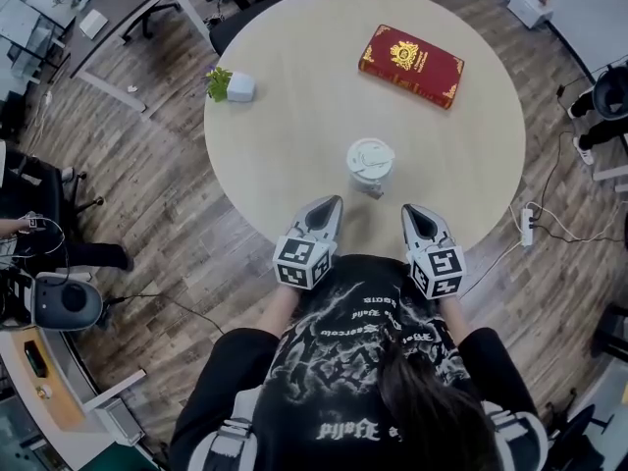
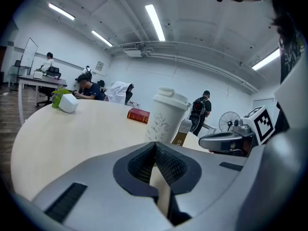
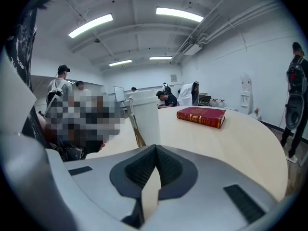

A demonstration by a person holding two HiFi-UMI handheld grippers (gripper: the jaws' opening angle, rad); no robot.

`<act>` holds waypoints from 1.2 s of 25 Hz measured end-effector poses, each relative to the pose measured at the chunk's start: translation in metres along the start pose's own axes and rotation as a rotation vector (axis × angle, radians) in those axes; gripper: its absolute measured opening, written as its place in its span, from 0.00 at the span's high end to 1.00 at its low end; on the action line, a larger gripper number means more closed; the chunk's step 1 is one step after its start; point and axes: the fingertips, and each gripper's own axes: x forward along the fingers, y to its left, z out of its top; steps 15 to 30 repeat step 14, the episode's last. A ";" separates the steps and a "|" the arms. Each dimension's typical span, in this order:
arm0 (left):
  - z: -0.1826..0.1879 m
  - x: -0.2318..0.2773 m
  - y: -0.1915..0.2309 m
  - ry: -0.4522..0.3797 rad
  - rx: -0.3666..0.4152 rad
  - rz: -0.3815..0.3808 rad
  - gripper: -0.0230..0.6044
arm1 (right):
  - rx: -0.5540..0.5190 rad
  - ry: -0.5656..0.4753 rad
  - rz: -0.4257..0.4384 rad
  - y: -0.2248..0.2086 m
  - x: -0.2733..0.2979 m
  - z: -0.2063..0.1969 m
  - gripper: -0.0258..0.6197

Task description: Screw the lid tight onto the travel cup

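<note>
Table (image 1: 294, 145): round, pale wood; the upper centre of the head view is filled by it.
Left tongs (image 1: 332, 204): pressed together, nothing pinched; lower centre, just left of the cup and apart from it.
Right tongs (image 1: 408, 211): pressed together, nothing pinched; just right of the cup and apart from it.
Book (image 1: 410, 65): red, laid flat at upper right; well apart, so no obstruction is posed.
Travel cup (image 1: 371, 183): upright near the table's near edge, just beyond the tips. It is judged light, easily tipped and smooth-walled; the mid wall should be gripped.
Lid (image 1: 370, 155): seated on the cup; tightness cannot be told. The rim should be pinched for turning.
Potted plant (image 1: 228, 84): upper left, well apart.
</note>
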 end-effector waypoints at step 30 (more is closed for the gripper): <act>-0.004 0.000 0.009 0.009 -0.067 -0.005 0.92 | -0.018 0.015 0.016 0.006 0.007 -0.002 0.95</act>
